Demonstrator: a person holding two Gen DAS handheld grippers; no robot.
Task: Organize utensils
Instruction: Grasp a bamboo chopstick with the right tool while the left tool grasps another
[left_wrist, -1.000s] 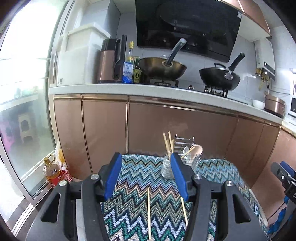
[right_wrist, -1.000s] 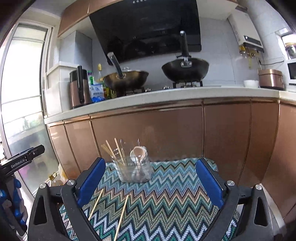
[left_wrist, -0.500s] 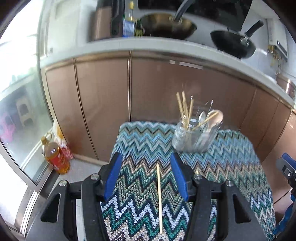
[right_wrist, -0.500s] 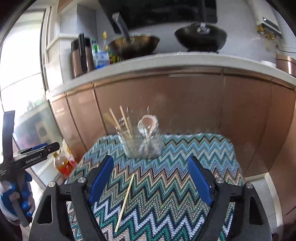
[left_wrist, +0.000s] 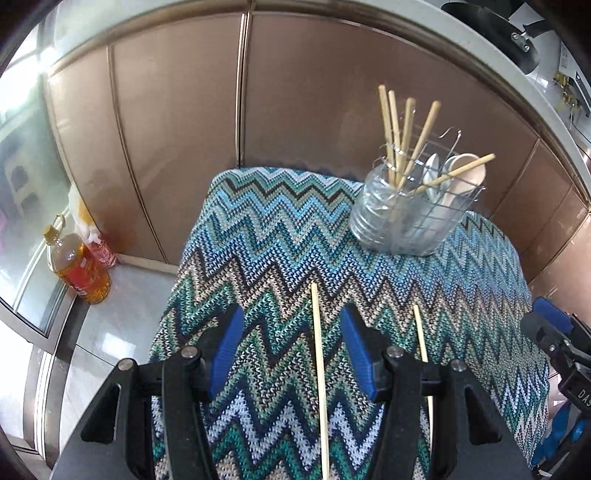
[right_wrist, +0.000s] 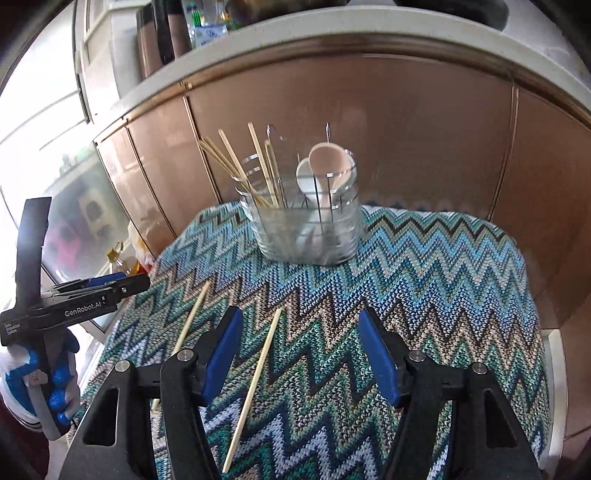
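Observation:
Two wooden chopsticks lie loose on the zigzag-patterned cloth (left_wrist: 280, 236). In the left wrist view one chopstick (left_wrist: 319, 373) runs between my left gripper's (left_wrist: 291, 350) open blue fingers; the other chopstick (left_wrist: 421, 343) lies just right of it. In the right wrist view the same pair shows as a chopstick (right_wrist: 255, 384) between my open right gripper's (right_wrist: 301, 354) fingers and a chopstick (right_wrist: 192, 317) left of them. A clear utensil holder (left_wrist: 410, 218) with several chopsticks and spoons stands at the cloth's far side; it also shows in the right wrist view (right_wrist: 306, 221). Both grippers are empty.
Copper cabinet doors (left_wrist: 177, 122) stand right behind the cloth-covered table. An oil bottle (left_wrist: 77, 266) stands on the floor at the left. The left gripper's body (right_wrist: 66, 306) shows at the left of the right wrist view, the right gripper's body (left_wrist: 561, 347) at the right of the left wrist view.
Both grippers have tilted down and come closer to the cloth. The chopsticks now lie between the fingers. The right gripper's fingers have narrowed somewhat.

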